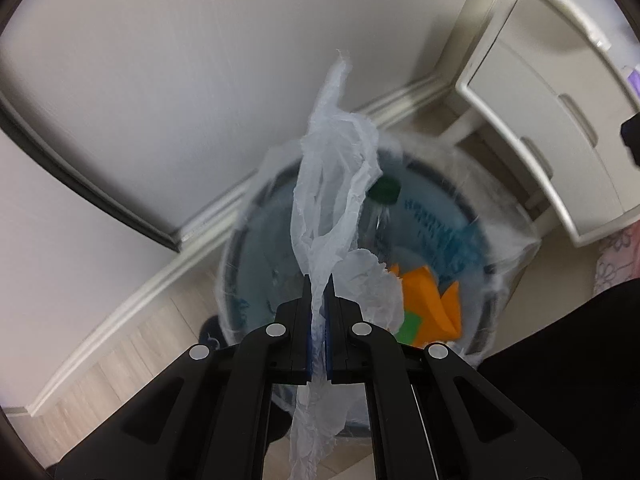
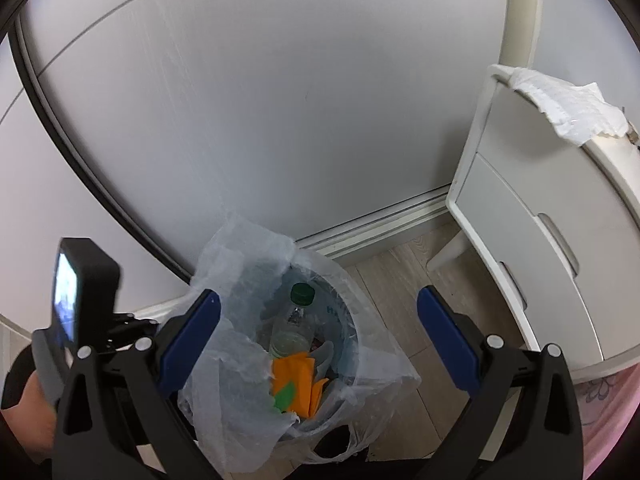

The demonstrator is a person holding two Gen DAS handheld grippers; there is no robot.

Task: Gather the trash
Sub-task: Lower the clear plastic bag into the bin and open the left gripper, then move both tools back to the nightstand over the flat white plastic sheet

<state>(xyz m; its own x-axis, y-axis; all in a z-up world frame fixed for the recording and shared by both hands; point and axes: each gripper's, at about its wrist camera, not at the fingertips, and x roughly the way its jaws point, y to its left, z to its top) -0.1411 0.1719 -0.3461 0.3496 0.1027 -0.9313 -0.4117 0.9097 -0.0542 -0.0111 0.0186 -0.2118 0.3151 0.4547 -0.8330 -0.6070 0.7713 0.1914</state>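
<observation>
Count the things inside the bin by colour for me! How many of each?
Orange paper: 1
Green scrap: 1
Clear bottle with green cap: 1
Total: 3 that I can make out in the bin.

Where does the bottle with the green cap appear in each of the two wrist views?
Left wrist view: the bottle stands just right of centre, inside the lined bin, partly behind the plastic liner strip pinched in the left claw.
Right wrist view: the bottle is low and centre, in the bin, between the fingers of the open right claw.
Shared landmark: the orange paper beside the bottle.
</observation>
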